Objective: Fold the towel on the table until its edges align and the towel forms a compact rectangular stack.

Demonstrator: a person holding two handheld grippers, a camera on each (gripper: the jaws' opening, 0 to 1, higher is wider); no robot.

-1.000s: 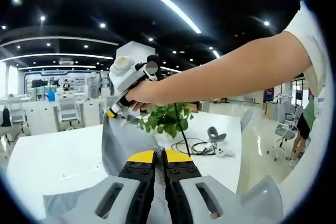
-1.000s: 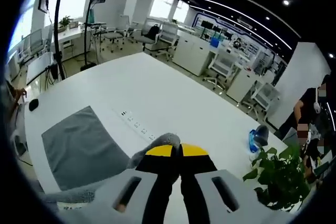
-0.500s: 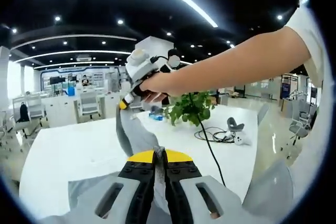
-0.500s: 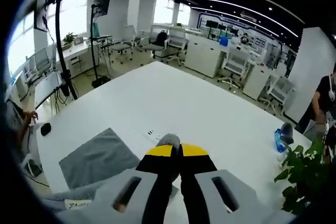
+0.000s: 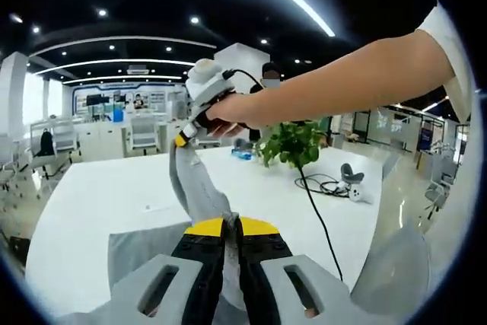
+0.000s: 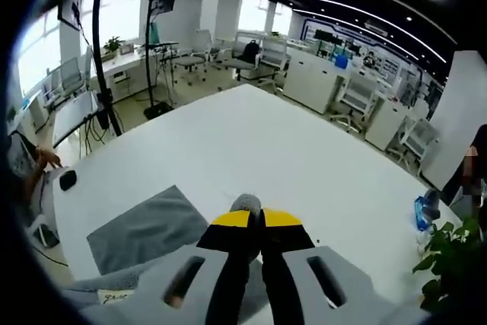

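the soft grey cloth towel (image 5: 199, 192) is hanging limp above the white worktop (image 5: 91, 203), both the left hand-held gripper (image 5: 230, 227) and right hand-held gripper (image 6: 255, 221) clamping its corners; it looks light, best pinched at corners.

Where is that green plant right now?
In the left gripper view, the plant stands on the white table, right of centre, just under the person's arm, beside a black cable.
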